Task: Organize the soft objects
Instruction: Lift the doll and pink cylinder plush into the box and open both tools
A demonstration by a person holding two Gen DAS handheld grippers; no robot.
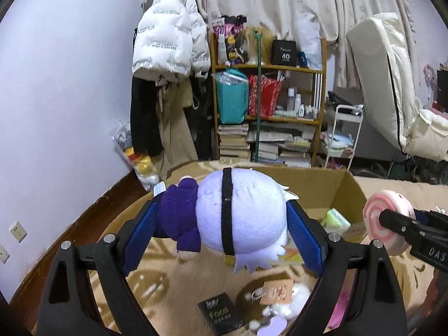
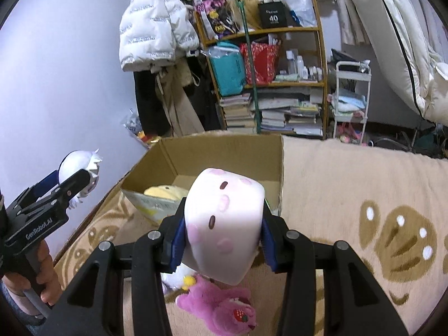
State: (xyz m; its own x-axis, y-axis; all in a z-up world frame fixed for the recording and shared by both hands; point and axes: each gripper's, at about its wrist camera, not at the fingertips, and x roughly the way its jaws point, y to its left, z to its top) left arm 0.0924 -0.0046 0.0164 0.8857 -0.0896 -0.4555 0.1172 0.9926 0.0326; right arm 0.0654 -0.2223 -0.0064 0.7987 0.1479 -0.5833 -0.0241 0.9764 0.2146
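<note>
My left gripper is shut on a plush doll with a pale lilac head, black band and purple body, held above the rug in front of the open cardboard box. My right gripper is shut on a pink-and-white cake-roll plush with a face, held just before the box. The roll's swirl end shows at the right of the left wrist view. The doll shows at the left of the right wrist view. A yellow plush and a green pack lie in the box.
A pink strawberry bear plush and a white plush lie on the beige patterned rug below my right gripper. A black booklet, a card and white fluffy items lie below my left. Bookshelf, hanging jacket and white cart stand behind.
</note>
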